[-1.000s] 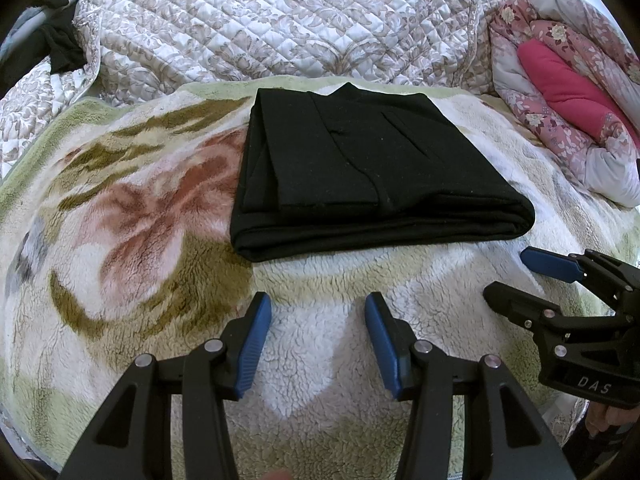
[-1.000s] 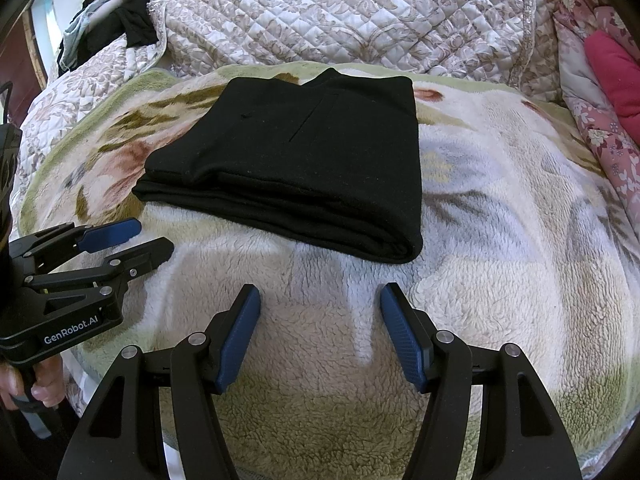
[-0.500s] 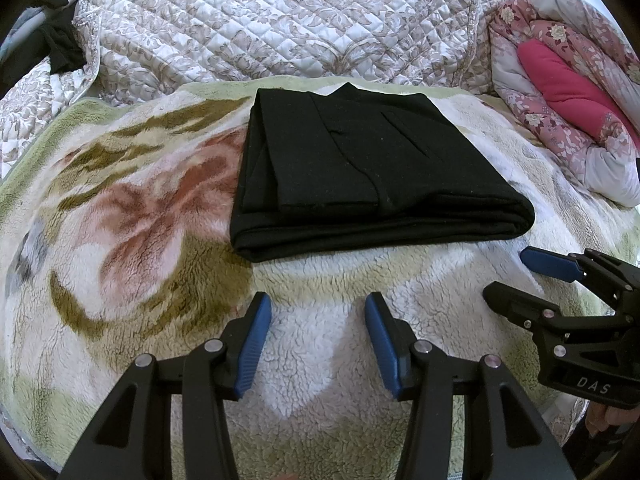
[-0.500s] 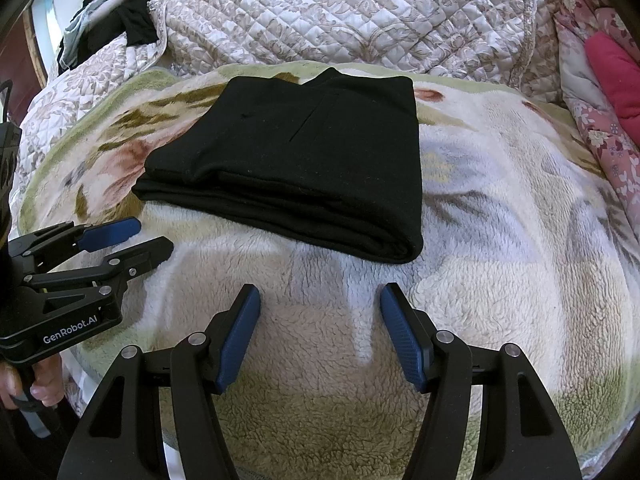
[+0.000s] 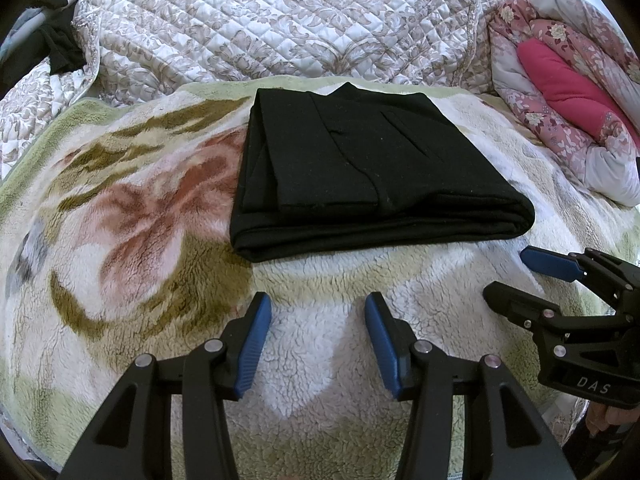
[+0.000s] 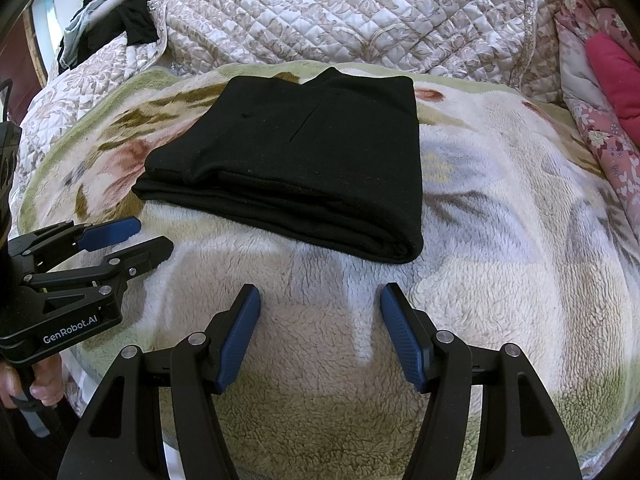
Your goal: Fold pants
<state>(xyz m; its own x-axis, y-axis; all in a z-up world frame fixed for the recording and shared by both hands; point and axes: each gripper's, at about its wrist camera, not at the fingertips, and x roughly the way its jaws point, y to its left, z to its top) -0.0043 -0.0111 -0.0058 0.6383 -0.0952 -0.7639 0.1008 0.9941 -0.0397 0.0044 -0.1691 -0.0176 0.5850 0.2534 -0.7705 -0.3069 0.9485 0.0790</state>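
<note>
Left wrist view: black pants (image 5: 360, 168) folded compactly on fleece blanket (image 5: 120, 240), left gripper (image 5: 318, 340) and right gripper (image 6: 320, 332) parted, empty; best withdrawn without brushing stacked edges.

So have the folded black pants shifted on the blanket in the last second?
No. The folded black pants keep the same place against the fleece blanket's pink flower, and their far edge still sits below the quilted bedspread.

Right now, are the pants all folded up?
Looks done: the pants lie in a neat stacked rectangle on the blanket. Nothing is in hand: the left gripper and right gripper hover in front with jaws open and empty. Little seems left.
</note>
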